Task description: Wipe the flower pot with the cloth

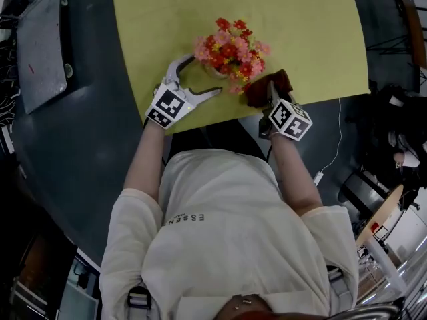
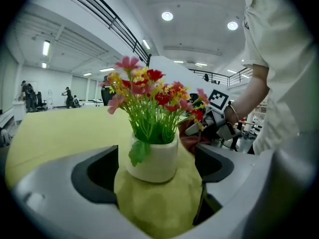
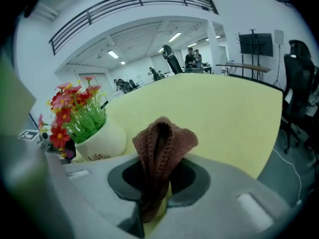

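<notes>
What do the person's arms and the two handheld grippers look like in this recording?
The left gripper and right gripper are pale grey moulded shells with black recesses at the jaws. Each carries a white cube printed with black square markers. The person wears an off-white short-sleeved T-shirt, leaving the forearms uncovered.

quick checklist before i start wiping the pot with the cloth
1. Grip on cloth: ok, the right gripper has its jaws pinched on it.
2. flower pot upright on the yellow table: ok.
3. Pot steadied: not ok, the left gripper has its jaws open either side, not touching it.
4. Cloth against pot: not ok, it sits beside the pot, apart.
5. flowers clear of cloth: cannot tell, they overlap in the head view.
</notes>
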Demonstrator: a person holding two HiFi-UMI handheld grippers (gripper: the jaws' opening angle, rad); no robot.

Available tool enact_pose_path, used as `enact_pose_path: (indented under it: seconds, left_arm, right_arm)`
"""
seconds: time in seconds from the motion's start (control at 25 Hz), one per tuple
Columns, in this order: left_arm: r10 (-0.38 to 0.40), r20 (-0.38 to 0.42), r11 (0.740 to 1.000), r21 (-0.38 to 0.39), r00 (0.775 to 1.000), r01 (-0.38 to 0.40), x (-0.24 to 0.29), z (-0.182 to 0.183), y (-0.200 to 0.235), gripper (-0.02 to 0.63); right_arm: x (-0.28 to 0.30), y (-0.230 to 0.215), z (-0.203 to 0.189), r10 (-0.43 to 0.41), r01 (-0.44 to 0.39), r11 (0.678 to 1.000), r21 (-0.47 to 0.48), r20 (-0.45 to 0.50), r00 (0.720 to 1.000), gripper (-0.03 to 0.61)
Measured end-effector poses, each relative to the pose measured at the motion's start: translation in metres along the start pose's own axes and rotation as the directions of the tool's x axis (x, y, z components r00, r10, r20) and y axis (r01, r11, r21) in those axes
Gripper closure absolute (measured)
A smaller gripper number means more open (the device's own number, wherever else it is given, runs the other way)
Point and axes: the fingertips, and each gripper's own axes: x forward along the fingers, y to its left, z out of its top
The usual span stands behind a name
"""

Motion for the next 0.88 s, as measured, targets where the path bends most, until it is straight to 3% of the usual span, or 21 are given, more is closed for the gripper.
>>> enact_pose_path:
  seconds: [0.16,0.28,0.64,0.88]
  left_arm:
    - [-0.029,-0.051,0.997,0.076,0.998,0.033,0.013,-0.005,0.017,0.106]
    - [-0.053,-0.045,0.995,0.083,0.998,0.057,0.026,0.000,0.015,0.104]
    - [-0.087,-0.031,0.994,0.060,0.996,0.089,0.052,0.002,0.010,0.092]
    - [-0.087,-0.105,0.991,0.094,0.991,0.097,0.062,-0.013,0.007,0.075]
  right_arm:
    - [0.019,0.011,0.032,0.018,-0.008,0.981,-0.194,0.049,0.999,0.520]
    - [0.030,0.016,0.053,0.049,-0.023,0.954,-0.298,0.079,0.996,0.520]
    - [0.060,0.023,0.076,0.136,-0.102,0.909,-0.404,0.055,0.989,0.520]
    - [0.074,0.024,0.077,0.172,-0.144,0.893,-0.427,0.029,0.985,0.520]
